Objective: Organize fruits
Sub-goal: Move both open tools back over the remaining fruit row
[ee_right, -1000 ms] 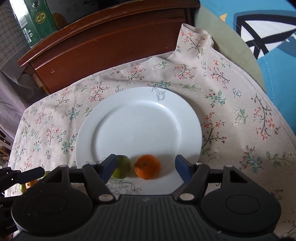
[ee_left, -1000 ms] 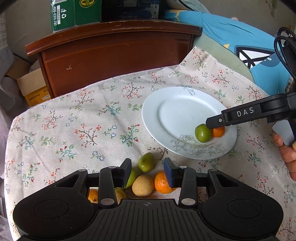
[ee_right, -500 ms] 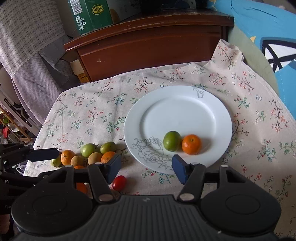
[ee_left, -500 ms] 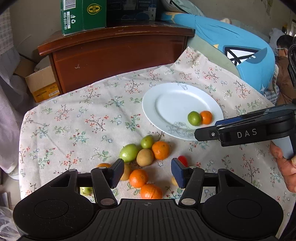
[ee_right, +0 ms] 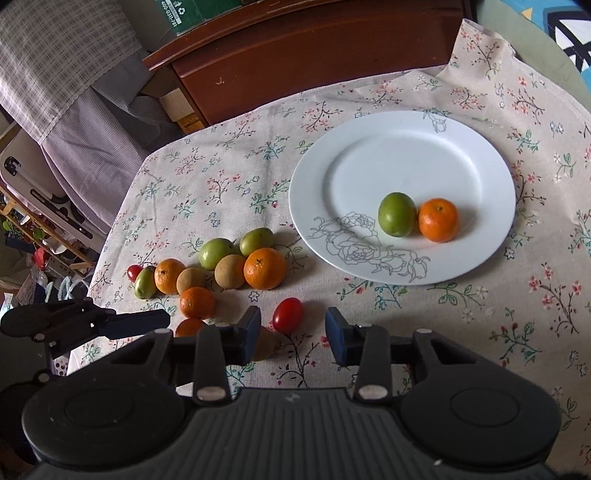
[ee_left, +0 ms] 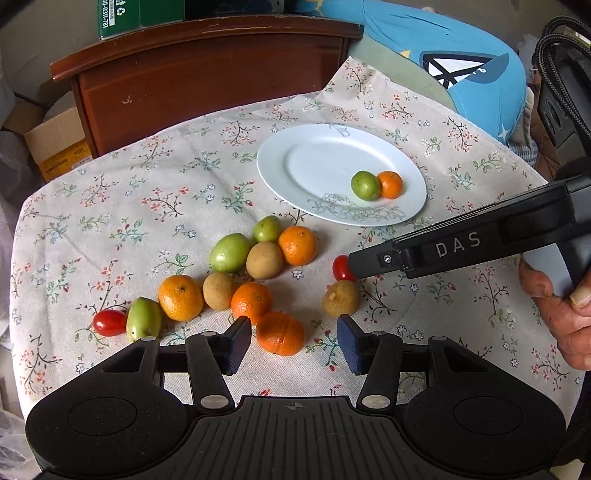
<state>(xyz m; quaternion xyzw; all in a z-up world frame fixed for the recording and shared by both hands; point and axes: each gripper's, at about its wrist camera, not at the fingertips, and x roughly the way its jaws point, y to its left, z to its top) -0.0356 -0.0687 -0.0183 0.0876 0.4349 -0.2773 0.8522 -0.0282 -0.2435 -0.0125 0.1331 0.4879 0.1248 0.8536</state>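
A white plate point(ee_left: 317, 162) point(ee_right: 388, 155) holds a green fruit point(ee_left: 365, 184) point(ee_right: 397, 214) and an orange point(ee_left: 390, 184) point(ee_right: 438, 219). Several loose oranges, green and brown fruits lie on the floral cloth to its left. My left gripper point(ee_left: 294, 341) is closing; a flattish orange point(ee_left: 280, 333) lies between its fingers, untouched. My right gripper point(ee_right: 292, 334) point(ee_left: 356, 263) is also closing, low over the cloth, with a cherry tomato point(ee_right: 287, 315) point(ee_left: 340, 267) just ahead between its fingers, not pressed. A brown fruit point(ee_left: 341, 297) sits beside that tomato.
A dark wooden cabinet point(ee_left: 207, 74) stands behind the table with a green box point(ee_left: 136, 14) on top. A cardboard box point(ee_left: 55, 144) sits on the floor at left, a blue cushion point(ee_left: 461, 66) at back right. A hand point(ee_left: 561, 306) holds the right gripper. Another cherry tomato point(ee_left: 109, 322) lies near the cloth's left edge.
Both grippers have drawn back from the plate toward the loose fruit. The right gripper left the green fruit and orange on the plate and its jaws have narrowed.
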